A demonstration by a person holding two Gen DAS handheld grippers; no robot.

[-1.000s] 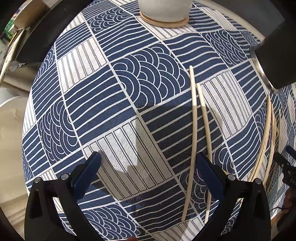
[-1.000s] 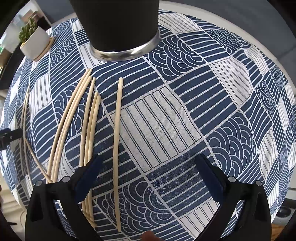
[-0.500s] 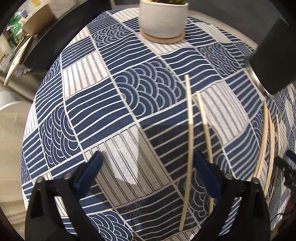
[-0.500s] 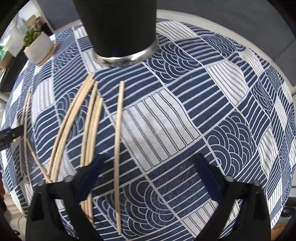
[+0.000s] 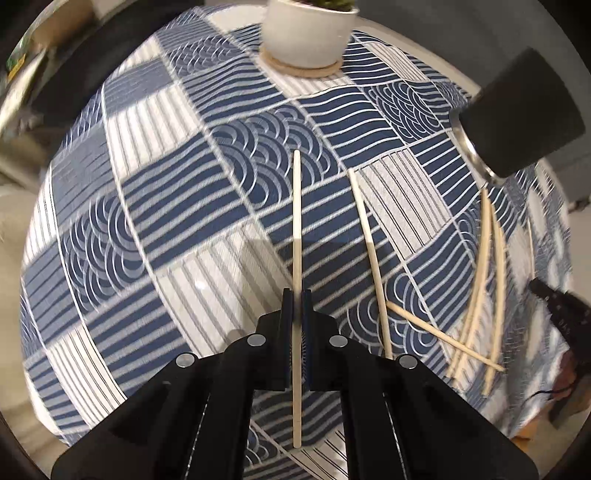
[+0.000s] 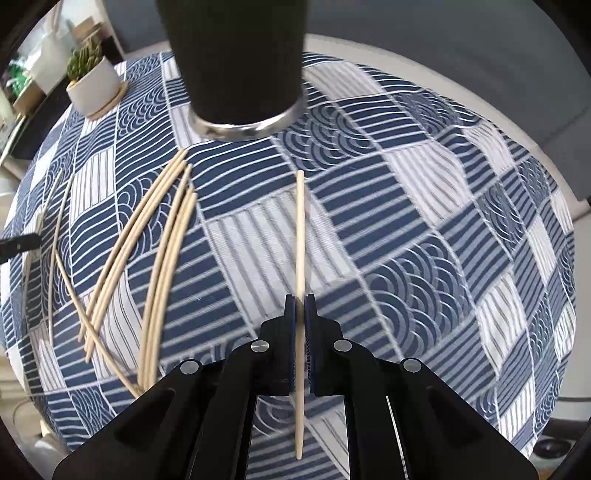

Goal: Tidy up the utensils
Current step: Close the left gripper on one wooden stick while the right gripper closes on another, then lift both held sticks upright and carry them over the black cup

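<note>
Pale wooden chopsticks lie on a blue-and-white patterned tablecloth (image 5: 184, 206). In the left wrist view my left gripper (image 5: 296, 295) has its jaws closing on one chopstick (image 5: 296, 221), and the pads press its sides. Another single chopstick (image 5: 369, 258) lies just right of it, and a crossed bunch (image 5: 487, 277) lies farther right. In the right wrist view my right gripper (image 6: 300, 299) has its jaws closing on a chopstick (image 6: 301, 229), gripped between the pads. A loose bunch of several chopsticks (image 6: 162, 240) lies to its left.
A tall black holder with a metal base ring (image 6: 236, 62) stands behind the chopsticks and shows at the upper right (image 5: 517, 122) in the left view. A white plant pot (image 5: 306, 33) on a coaster sits at the table's far side. The round table edge (image 6: 480, 88) curves behind.
Both grippers went from wide open to closed, each pinching one chopstick. Both cameras pulled up and back, so more of the table shows.
</note>
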